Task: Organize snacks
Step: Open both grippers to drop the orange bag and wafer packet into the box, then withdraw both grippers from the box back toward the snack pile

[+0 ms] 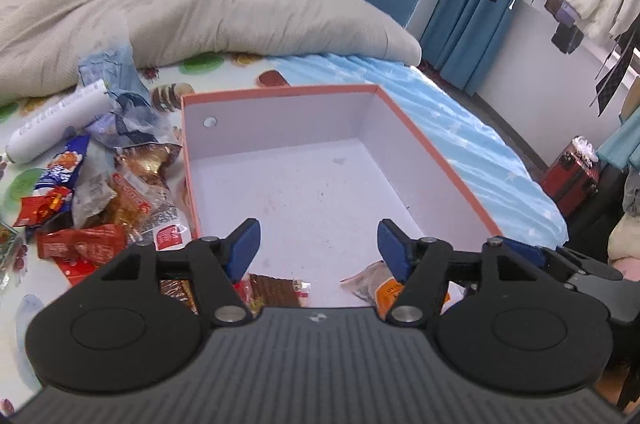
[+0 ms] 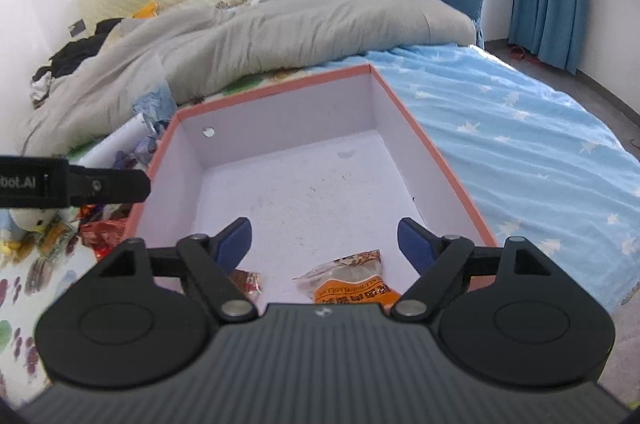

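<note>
An orange-rimmed white box (image 1: 432, 152) lies on the bed; it also shows in the right wrist view (image 2: 424, 140). In its near end lie a brown snack pack (image 1: 276, 290) and an orange-labelled pack (image 1: 380, 288), the latter also seen in the right wrist view (image 2: 348, 278) beside a small red-brown pack (image 2: 246, 282). A pile of snack packets (image 1: 100, 200) lies left of the box. My left gripper (image 1: 318, 244) is open and empty above the box's near end. My right gripper (image 2: 324, 242) is open and empty above the same end.
A white tube (image 1: 56, 122) and blue wrappers (image 1: 116, 92) lie behind the pile. A grey duvet (image 1: 200, 12) is bunched at the back. Blue star sheet (image 2: 520, 144) stretches right of the box. The left gripper's body (image 2: 72, 182) reaches in from the left. A red suitcase (image 1: 572, 180) stands by the bed.
</note>
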A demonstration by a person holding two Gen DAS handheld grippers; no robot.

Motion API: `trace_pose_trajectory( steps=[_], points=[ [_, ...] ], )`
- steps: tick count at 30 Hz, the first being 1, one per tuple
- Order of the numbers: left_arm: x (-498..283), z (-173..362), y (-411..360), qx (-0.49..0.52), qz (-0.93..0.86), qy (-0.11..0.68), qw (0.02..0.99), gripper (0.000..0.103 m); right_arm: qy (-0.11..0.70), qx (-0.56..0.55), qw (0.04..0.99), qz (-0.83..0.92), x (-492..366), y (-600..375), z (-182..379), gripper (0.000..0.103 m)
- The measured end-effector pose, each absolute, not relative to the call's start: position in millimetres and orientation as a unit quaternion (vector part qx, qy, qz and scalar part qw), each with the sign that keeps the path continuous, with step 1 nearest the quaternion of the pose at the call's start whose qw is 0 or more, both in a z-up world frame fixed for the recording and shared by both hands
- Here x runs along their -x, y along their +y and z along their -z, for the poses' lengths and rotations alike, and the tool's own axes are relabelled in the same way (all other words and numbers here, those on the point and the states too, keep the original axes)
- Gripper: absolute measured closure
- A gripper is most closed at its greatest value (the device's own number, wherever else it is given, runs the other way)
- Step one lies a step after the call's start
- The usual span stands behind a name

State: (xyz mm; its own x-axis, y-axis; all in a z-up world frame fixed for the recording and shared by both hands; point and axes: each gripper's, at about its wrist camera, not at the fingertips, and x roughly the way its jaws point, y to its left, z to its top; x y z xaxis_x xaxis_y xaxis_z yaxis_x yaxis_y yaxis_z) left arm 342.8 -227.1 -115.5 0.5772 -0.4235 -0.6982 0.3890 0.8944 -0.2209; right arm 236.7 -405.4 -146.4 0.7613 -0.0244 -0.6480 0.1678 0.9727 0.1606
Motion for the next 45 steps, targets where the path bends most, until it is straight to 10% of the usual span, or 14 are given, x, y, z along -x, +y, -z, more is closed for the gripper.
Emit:
trace_pose_trajectory(
  steps=[45],
  points=[
    [-44.2,38.7,-56.9,0.042,0.118,0.325,0.938,0.028,0.268,-0.087,0.957,-0.066,-61.2,-269.3,81.0,0.021]
  ],
)
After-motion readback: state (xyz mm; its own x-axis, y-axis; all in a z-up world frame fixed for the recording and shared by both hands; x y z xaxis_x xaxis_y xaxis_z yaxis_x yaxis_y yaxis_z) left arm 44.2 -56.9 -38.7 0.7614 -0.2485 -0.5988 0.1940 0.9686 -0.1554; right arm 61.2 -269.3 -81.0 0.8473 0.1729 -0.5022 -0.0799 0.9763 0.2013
